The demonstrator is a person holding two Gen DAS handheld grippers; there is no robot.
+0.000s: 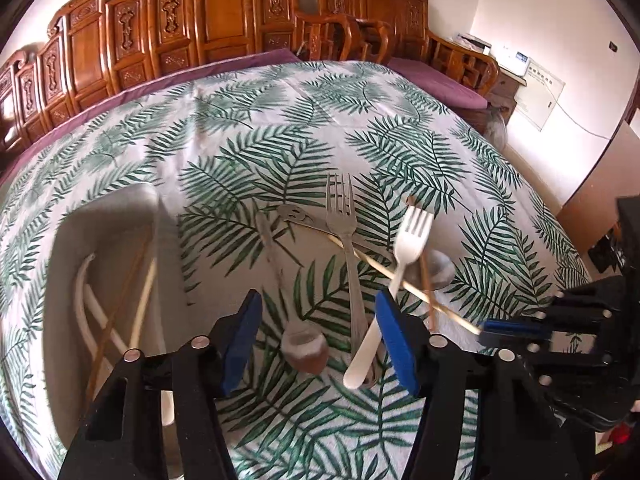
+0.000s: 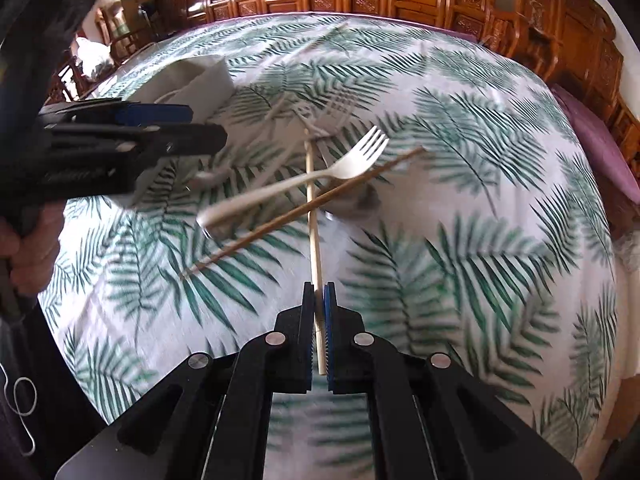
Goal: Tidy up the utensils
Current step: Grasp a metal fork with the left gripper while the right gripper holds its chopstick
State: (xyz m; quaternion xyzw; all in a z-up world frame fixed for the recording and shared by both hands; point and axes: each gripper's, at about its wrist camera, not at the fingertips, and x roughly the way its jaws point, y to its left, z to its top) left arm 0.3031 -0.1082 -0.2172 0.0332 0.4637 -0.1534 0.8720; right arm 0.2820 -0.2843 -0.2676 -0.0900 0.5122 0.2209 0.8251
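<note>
My left gripper [image 1: 318, 304] stands open low over the leaf-print tablecloth [image 1: 248, 128]. Between its blue pads [image 1: 240, 340] lie a metal spoon [image 1: 302, 350] and the handle of a metal fork [image 1: 340, 220], neither pressed. A white plastic fork [image 1: 412, 232] slants past the right pad. My right gripper [image 2: 319, 292] is shut on the near end of a pale chopstick [image 2: 314, 240]. That chopstick runs under the white fork [image 2: 320, 178] and a brown chopstick [image 2: 304, 210]. The right gripper [image 1: 496, 330] also shows at the right of the left wrist view.
A white tray [image 1: 108, 216] at the left holds chopsticks and white utensils. A second spoon [image 1: 438, 268] lies behind the crossed pieces. Carved wooden chairs [image 1: 224, 12] line the table's far side. A hand [image 2: 24, 248] holds the left gripper [image 2: 132, 128].
</note>
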